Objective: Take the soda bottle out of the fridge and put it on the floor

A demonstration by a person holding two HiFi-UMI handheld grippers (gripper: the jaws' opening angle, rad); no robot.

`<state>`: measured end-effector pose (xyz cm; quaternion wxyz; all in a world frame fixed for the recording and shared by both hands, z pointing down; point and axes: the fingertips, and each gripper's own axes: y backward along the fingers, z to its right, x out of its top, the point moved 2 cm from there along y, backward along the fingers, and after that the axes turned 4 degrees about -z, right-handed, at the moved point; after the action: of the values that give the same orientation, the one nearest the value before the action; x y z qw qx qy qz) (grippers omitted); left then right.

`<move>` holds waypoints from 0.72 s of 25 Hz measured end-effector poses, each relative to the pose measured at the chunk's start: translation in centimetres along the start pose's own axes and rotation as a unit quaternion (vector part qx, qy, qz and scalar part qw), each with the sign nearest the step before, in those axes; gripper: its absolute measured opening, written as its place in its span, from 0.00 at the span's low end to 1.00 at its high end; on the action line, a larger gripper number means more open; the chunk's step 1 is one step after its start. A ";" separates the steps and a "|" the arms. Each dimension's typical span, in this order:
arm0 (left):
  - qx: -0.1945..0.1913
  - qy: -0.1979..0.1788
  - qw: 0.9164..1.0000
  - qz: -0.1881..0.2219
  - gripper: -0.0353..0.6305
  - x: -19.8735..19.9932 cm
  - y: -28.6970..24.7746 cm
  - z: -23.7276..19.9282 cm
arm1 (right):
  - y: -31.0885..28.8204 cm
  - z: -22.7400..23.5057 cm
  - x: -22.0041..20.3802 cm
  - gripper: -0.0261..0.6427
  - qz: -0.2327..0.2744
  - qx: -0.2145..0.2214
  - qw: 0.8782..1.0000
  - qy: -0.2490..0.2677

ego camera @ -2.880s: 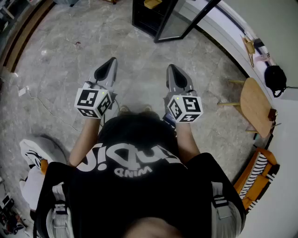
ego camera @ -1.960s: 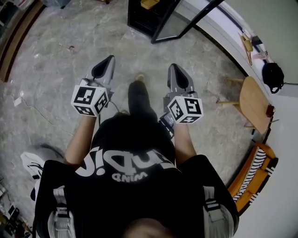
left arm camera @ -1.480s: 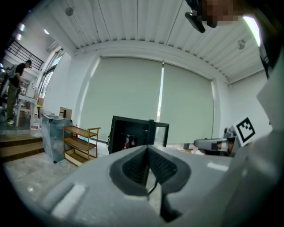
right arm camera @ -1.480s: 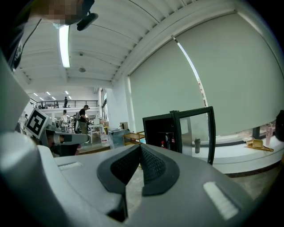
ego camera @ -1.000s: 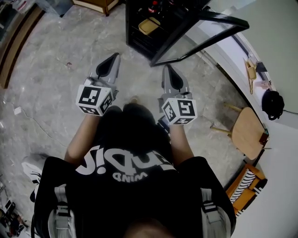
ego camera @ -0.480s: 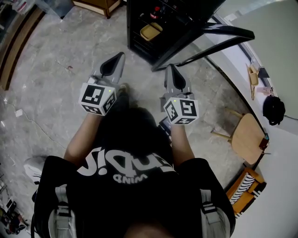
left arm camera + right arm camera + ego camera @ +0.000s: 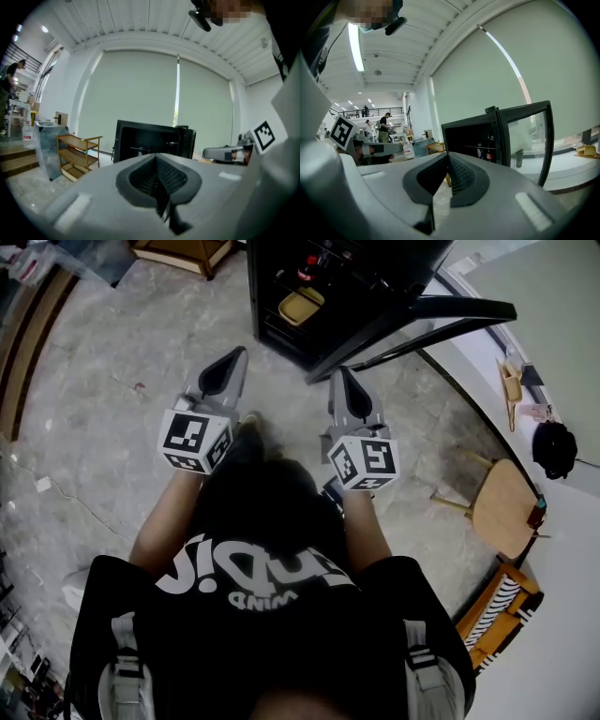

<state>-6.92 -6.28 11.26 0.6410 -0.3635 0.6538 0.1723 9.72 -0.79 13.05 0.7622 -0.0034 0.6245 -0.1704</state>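
Facing: both grippers point toward the open fridge (image 7: 267, 296).
Soda bottle (image 7: 305, 268): on a fridge shelf, apparently upright, red cap up; the body is lost in the dark interior.
Left gripper (image 7: 234, 356): clenched, empty.
Right gripper (image 7: 338, 379): clenched, empty.
Fridge top: cut off by the frame.

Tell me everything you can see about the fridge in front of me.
The fridge is a black cabinet standing on the grey stone-look floor, just ahead of the person. Its door, a glass pane in a black frame, is swung wide open to the right. The dark inside shows a shelf, a yellow tray and a bottle with a red cap. Only the floor touches it.
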 end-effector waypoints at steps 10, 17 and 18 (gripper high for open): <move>-0.011 0.006 1.000 -0.018 0.30 -0.4 -2.6 -1.2 | -1.9 0.6 -0.3 0.04 -0.011 -0.004 1.000 -0.010; -0.012 0.006 1.000 -0.028 0.42 -1.7 -4.7 -2.3 | -3.6 0.7 -1.1 0.04 -0.019 0.005 1.000 -0.012; -0.013 0.005 0.999 -0.029 0.42 -2.1 -5.1 -2.6 | -4.0 0.8 -1.4 0.04 -0.019 0.005 1.000 -0.013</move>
<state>-5.35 -11.01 14.82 0.6372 -0.3918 0.6440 0.1603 9.22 -4.36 15.45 0.7668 -0.0136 0.6134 -0.1884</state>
